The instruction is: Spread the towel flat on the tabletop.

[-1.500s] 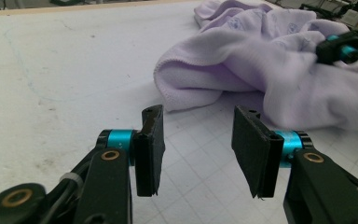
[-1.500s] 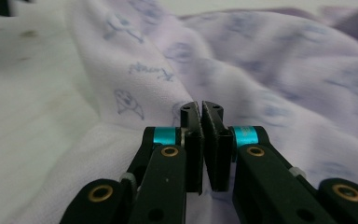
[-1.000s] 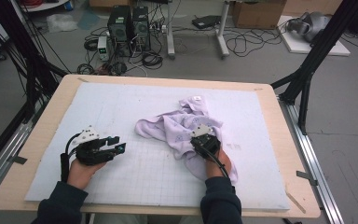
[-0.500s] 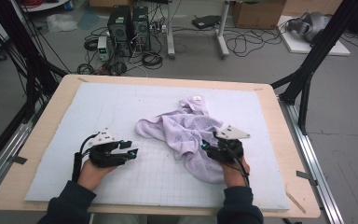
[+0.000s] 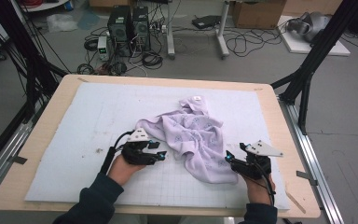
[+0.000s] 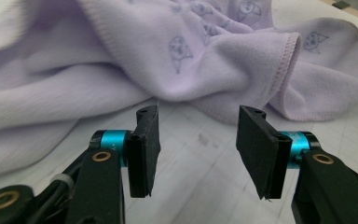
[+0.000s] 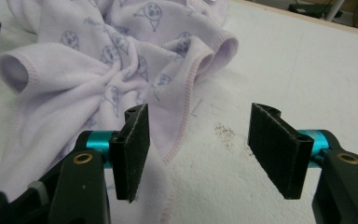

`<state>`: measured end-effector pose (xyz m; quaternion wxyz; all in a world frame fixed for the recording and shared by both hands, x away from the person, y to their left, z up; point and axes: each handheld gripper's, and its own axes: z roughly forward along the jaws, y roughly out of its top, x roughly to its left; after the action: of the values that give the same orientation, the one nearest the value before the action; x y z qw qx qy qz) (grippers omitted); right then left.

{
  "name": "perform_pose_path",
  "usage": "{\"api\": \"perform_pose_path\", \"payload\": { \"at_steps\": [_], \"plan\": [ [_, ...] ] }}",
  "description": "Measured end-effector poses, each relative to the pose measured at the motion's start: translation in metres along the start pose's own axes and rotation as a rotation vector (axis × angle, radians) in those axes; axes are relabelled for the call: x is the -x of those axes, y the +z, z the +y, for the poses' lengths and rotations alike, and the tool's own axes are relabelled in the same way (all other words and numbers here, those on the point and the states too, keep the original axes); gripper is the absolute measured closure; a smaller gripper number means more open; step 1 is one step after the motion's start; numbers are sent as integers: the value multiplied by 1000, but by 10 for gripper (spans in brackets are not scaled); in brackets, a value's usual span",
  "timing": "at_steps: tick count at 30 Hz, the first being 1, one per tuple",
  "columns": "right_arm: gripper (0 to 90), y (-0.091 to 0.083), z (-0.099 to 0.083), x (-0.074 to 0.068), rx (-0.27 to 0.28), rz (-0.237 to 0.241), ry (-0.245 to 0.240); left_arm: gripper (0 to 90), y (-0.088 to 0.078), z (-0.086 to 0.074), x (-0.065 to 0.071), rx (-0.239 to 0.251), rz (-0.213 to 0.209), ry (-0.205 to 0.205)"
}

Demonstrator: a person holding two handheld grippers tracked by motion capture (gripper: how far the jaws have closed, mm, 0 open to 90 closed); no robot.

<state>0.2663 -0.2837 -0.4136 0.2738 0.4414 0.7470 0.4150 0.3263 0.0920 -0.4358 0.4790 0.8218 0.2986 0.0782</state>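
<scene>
One lilac cloth point(image 5: 191, 140), crumpled in a heap right of centre on the white mat point(image 5: 74, 121), its lower flap running toward the mat's near edge. Two grippers, one on each side of it. Left gripper point(image 5: 161, 155) sits just off the heap's left flank, jaws apart with nothing between them, and they have just been opening a bit further; in the left gripper view a hemmed fold point(image 6: 286, 60) lies right ahead of the pads. Right gripper point(image 5: 228, 157) is at the lower right edge of the cloth, released: its jaws have just been opening and the right gripper view shows mat between the pads, with the hem point(image 7: 182, 126) passing by the left pad, unpinched. Reads as the regrasp step of spreading the cloth: both hands empty and hunting for edges. Next move probably needs each gripper to go in low, take a single hem layer near a corner rather than a bunch, then pull apart.
</scene>
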Motion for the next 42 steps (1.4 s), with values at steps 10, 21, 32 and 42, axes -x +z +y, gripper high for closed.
{"api": "perform_pose_path", "payload": {
  "at_steps": [10, 21, 32, 42],
  "plan": [
    [377, 5, -4, 0, -12, 13, 10, 498, 47, 12, 24, -132, 57, 122],
    [377, 10, -5, -4, -30, 35, -6, 898, 39, 12, 24, -164, 47, 193],
    [376, 13, -4, -7, -35, 43, 3, 576, 46, 14, 25, -62, -21, 94],
    [377, 14, -7, -4, -45, 38, -1, 859, 51, 13, 31, -126, -3, 169]
  ]
}}
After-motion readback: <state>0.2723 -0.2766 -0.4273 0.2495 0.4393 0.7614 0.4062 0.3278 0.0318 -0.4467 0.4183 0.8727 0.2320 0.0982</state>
